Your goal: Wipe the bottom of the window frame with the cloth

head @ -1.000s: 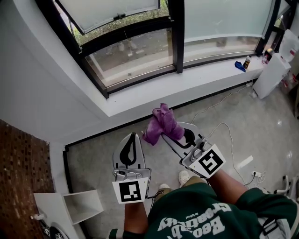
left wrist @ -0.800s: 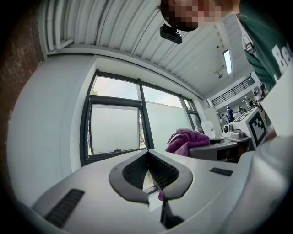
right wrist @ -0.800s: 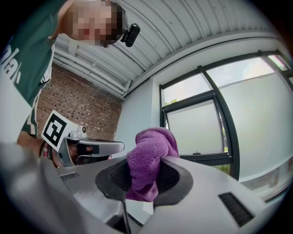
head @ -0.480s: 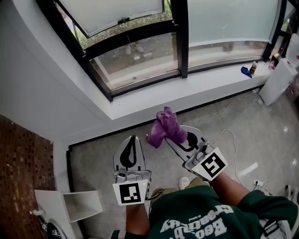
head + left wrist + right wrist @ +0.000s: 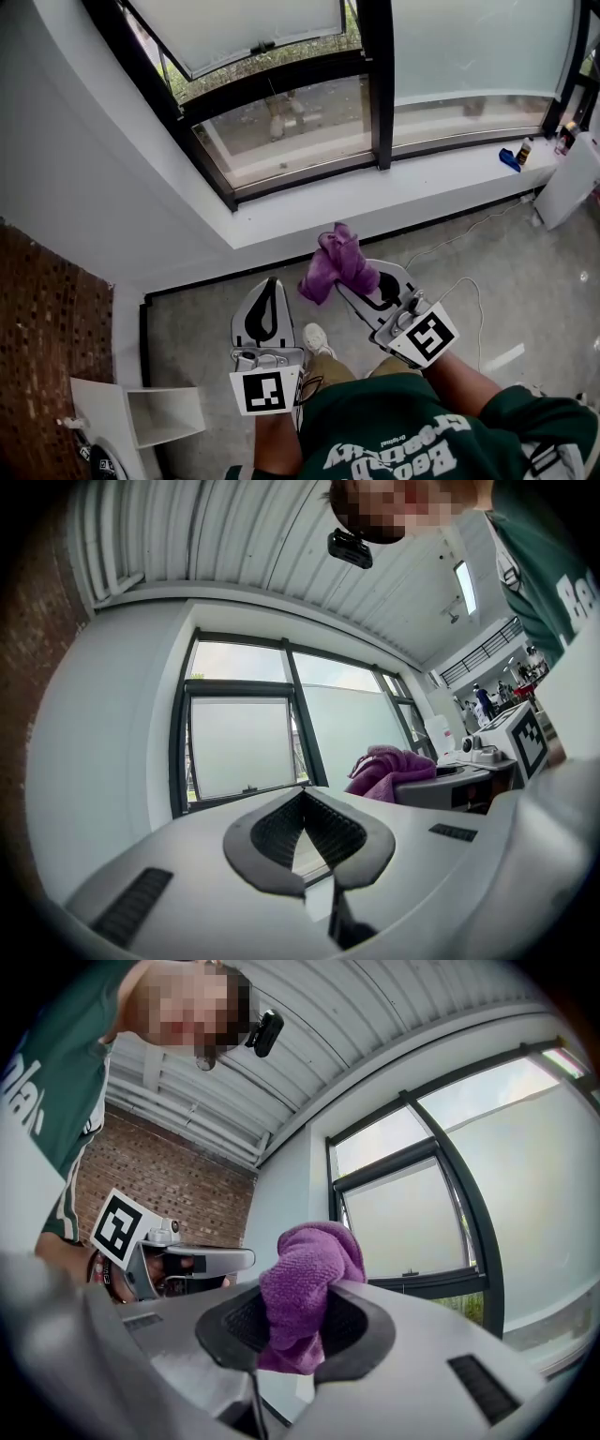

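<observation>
While the person is standing on the grey floor [image 5: 206, 319] facing the window, the right gripper [image 5: 359, 277] is holding a bunched purple cloth [image 5: 337, 261]. Its jaws are closing tightly on the fabric, and most of the bunch is bulging out past the tips. The left gripper [image 5: 269, 284] is hovering just beside it. Its jaws are together at the tips and are gripping nothing.

The black bottom rail of the window frame [image 5: 309, 178] is lying ahead of the cloth, on the far side of a white sill [image 5: 394, 202]. Cloth and rail are well apart, with the sill lying between them. The rail's long axis is running left to right across the person's front and curving gently towards the right. The right gripper is the nearer one to it, and the coming move is likely calling for a reach forward over the sill, then a sweep along the rail.

Above the rail, a hinged pane [image 5: 244, 28] is tilting open. At the sill's far right end, a small bottle [image 5: 523, 150] and a blue object [image 5: 509, 159] are sitting. A white cable [image 5: 459, 239] is trailing over the floor. A white open box [image 5: 164, 412] is sitting by the brick wall [image 5: 47, 347] on the left.
</observation>
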